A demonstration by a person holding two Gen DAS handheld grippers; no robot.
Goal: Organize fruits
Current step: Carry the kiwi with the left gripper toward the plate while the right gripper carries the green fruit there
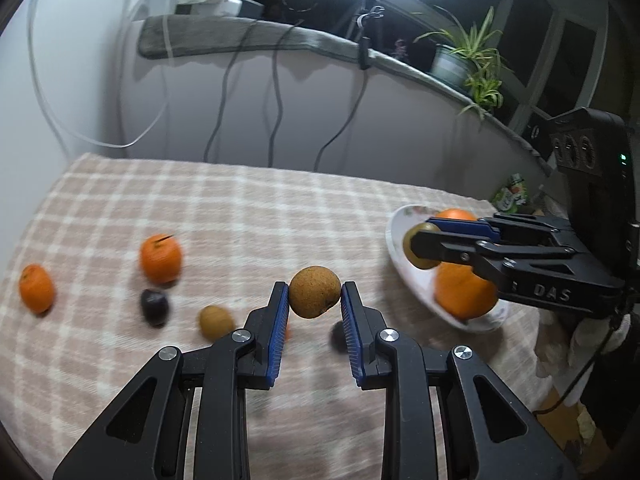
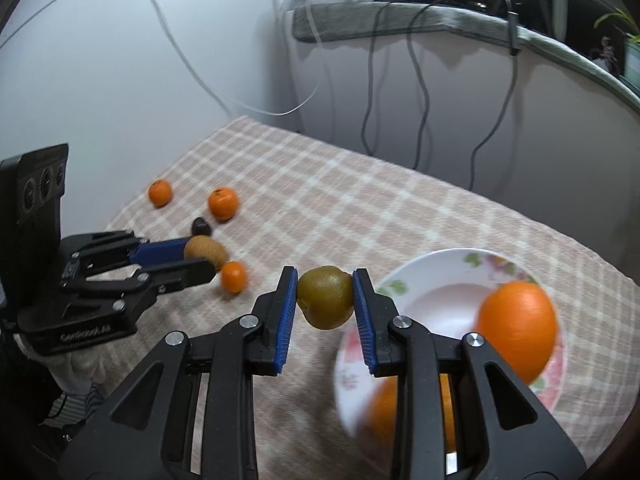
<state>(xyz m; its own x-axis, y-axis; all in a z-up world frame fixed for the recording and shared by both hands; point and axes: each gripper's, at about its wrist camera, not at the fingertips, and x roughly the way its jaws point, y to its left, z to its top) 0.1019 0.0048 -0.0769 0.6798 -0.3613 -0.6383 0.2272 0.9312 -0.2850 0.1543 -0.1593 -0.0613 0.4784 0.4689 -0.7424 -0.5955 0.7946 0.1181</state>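
The left gripper [image 1: 315, 300] is clamped on a round brown fruit [image 1: 315, 291], held clear above the checked tablecloth [image 1: 248, 216]. The right gripper [image 2: 325, 300] pinches a greenish kiwi [image 2: 326, 298] between its blue pads, just beside the near rim of the floral plate [image 2: 440, 264]. Two oranges lie in the plate: one large orange [image 2: 518, 328] against its right side, another [image 2: 384, 408] partly hidden behind the gripper frame.

On the cloth's left part sit two tangerines [image 1: 160, 258] [image 1: 37, 288], a dark plum [image 1: 154, 306] and a loose brown kiwi [image 1: 216, 322], near one another. A small tangerine [image 2: 233, 277] lies just beside the left gripper's tips in the right wrist view.

The plate stands close to the table's right edge. The cloth's middle and far stretch, up to the wall with hanging cables [image 1: 276, 92], lies open.
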